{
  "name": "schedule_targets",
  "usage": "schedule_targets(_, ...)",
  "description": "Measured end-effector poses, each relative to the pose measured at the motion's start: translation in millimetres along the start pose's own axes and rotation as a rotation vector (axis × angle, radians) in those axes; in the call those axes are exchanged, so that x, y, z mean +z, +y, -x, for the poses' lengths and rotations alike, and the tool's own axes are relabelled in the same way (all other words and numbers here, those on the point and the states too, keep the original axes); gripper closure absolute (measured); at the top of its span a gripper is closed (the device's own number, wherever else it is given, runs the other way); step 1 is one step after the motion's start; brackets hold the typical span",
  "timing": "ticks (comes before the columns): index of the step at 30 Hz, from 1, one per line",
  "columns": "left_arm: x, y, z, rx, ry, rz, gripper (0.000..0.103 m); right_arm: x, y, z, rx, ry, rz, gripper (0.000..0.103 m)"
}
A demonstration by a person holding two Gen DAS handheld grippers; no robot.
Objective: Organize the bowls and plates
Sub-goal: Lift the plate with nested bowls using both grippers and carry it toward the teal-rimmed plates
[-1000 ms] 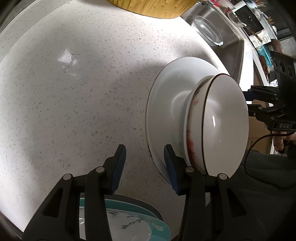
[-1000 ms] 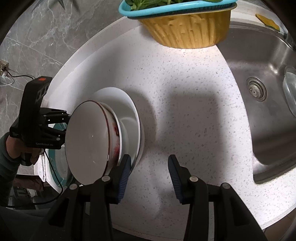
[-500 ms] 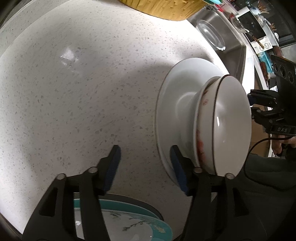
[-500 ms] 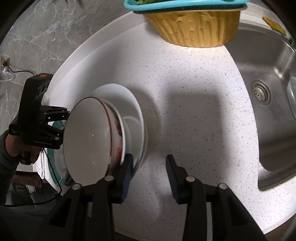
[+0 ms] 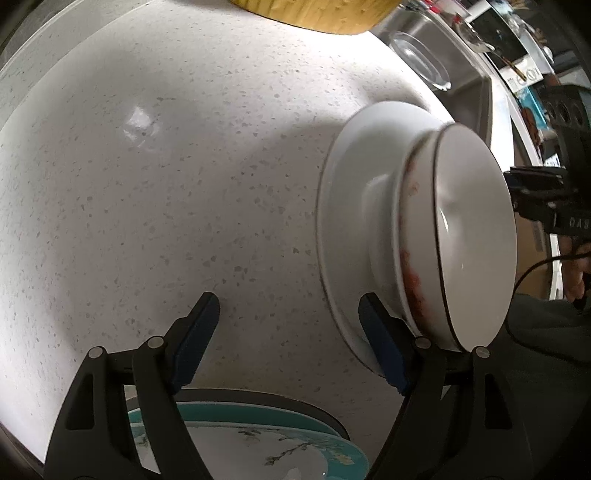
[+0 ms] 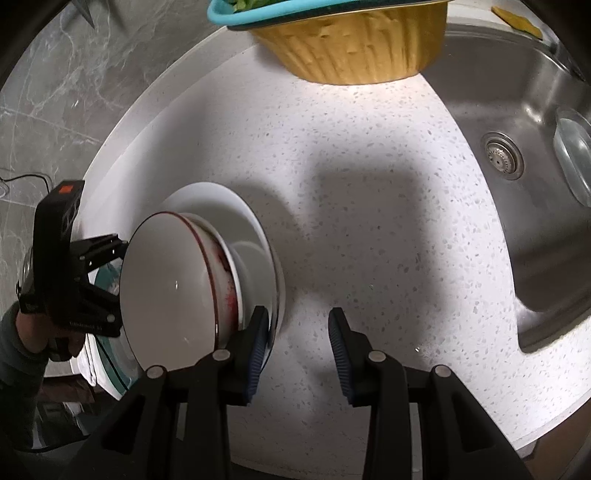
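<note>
We see the left gripper [image 5: 288, 332] with its jaws opening, already wide, and nothing but speckled countertop [image 5: 184, 184] between the blue pads. Its right-hand finger [image 5: 384, 347] sits just beside the rim of the white plate [image 5: 343, 236]; we cannot tell whether it touches. The right gripper [image 6: 297, 349] stands with a narrower gap, also bare counter between its pads, and its left-hand finger [image 6: 256, 347] lies against or just in front of the plate's edge, again too close for us to call contact.

Outward from the jaws, the stack sits on the counter between the two grippers: the white plate [image 6: 255, 236] at the bottom, a bowl with a red-patterned wall [image 5: 410, 280] on it, and a white bowl with a dark rim line [image 5: 476, 240] nested on top. Below the left gripper we see a teal-rimmed plate with a branch pattern [image 5: 258, 439] on the counter's near edge.

Farther out, a yellow basket [image 6: 354, 51] with a teal colander of greens [image 6: 236, 14] stands at the back. The steel sink [image 6: 517, 110] lies to the right, with a clear glass dish [image 6: 572, 155] in it.
</note>
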State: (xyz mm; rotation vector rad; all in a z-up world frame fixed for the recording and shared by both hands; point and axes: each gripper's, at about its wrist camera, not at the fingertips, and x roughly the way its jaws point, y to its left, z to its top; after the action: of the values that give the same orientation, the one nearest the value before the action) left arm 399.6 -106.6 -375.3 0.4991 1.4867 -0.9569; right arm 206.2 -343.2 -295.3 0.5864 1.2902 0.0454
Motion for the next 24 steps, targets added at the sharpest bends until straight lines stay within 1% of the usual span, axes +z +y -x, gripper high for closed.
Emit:
schedule_targets(3,0,2,3,-0.001,-0.013,-0.004,0.033,0,-3,-4,0.024,0.023,-0.016,0.066)
schedule_targets(5,0,3,5,-0.015,-0.019,0.002,0.041,2,-5,-5,0.038,0.034,-0.019,0.065)
schedule_targets(8,-2,5,7,-0.032,-0.021,0.002,0.048,3,-4,-6,0.034,0.034,0.001,0.065)
schedule_targets(10,-3,5,9,-0.039,-0.021,0.003,0.051,3,-4,-6,0.04,0.019,0.009,0.065)
schedule_targets(13,-3,3,8,-0.047,-0.023,0.008,0.051,1,0,-7,0.032,0.006,0.043,0.065)
schedule_targets(16,-3,0,6,-0.043,-0.023,-0.001,0.051,-2,21,-6,-0.083,-0.014,0.177,0.061)
schedule_targets(17,-2,-2,3,-0.037,-0.017,-0.003,0.051,-2,25,-9,-0.099,-0.005,0.192,0.061)
schedule_targets(18,-1,-5,0,-0.028,-0.011,-0.01,0.051,-2,26,-14,-0.088,0.021,0.186,0.06)
schedule_targets(20,0,-15,-2,0.025,-0.016,-0.059,0.052,-7,23,-32,0.003,0.096,0.115,0.062)
schedule_targets(21,0,-19,-3,0.041,-0.015,-0.077,0.053,-9,24,-34,0.009,0.086,0.098,0.063)
schedule_targets(22,0,-21,-4,0.045,-0.016,-0.082,0.054,-11,29,-34,-0.015,0.064,0.125,0.064)
schedule_targets(24,0,-19,-3,0.033,-0.024,-0.072,0.054,-9,32,-33,-0.024,0.043,0.137,0.065)
